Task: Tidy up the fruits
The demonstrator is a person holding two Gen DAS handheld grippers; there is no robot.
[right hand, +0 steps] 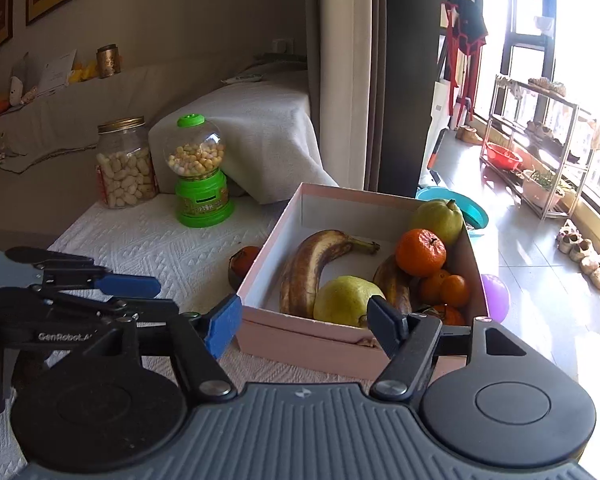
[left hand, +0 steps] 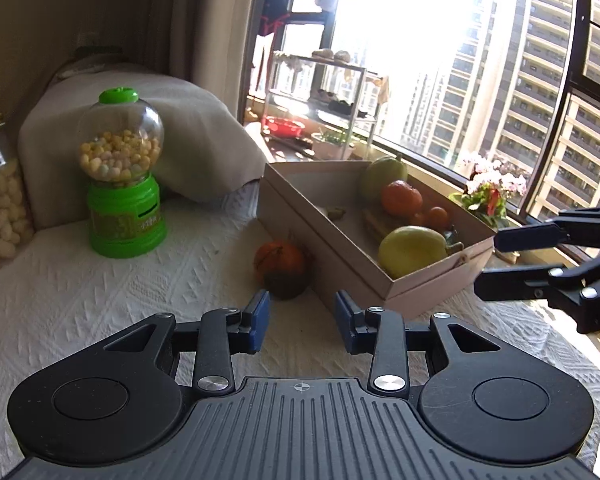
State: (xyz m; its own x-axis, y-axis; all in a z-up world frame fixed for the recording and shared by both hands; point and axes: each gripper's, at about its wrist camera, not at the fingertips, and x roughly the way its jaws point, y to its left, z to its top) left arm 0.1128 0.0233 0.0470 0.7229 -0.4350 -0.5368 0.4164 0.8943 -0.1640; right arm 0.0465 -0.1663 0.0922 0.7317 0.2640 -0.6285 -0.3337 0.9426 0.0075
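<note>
A pink cardboard box [right hand: 312, 334] [left hand: 352, 276] on the white tablecloth holds two brown bananas [right hand: 312, 264], two yellow-green pears [right hand: 346, 300] [left hand: 410, 250], and several oranges [right hand: 420, 252] [left hand: 402, 198]. One orange with a dark underside [left hand: 279, 266] [right hand: 243, 262] lies on the cloth just outside the box's left wall. My left gripper [left hand: 302, 322] is open and empty, a little short of that loose orange. My right gripper [right hand: 304, 322] is open and empty at the box's near wall; it also shows in the left wrist view [left hand: 488, 264].
A green candy dispenser [left hand: 121, 176] [right hand: 199, 172] and a glass jar of peanuts [right hand: 125, 164] stand at the back of the table before a covered cushion [left hand: 187, 140]. The table's right edge drops to the floor, where a blue basin [right hand: 466, 208] sits.
</note>
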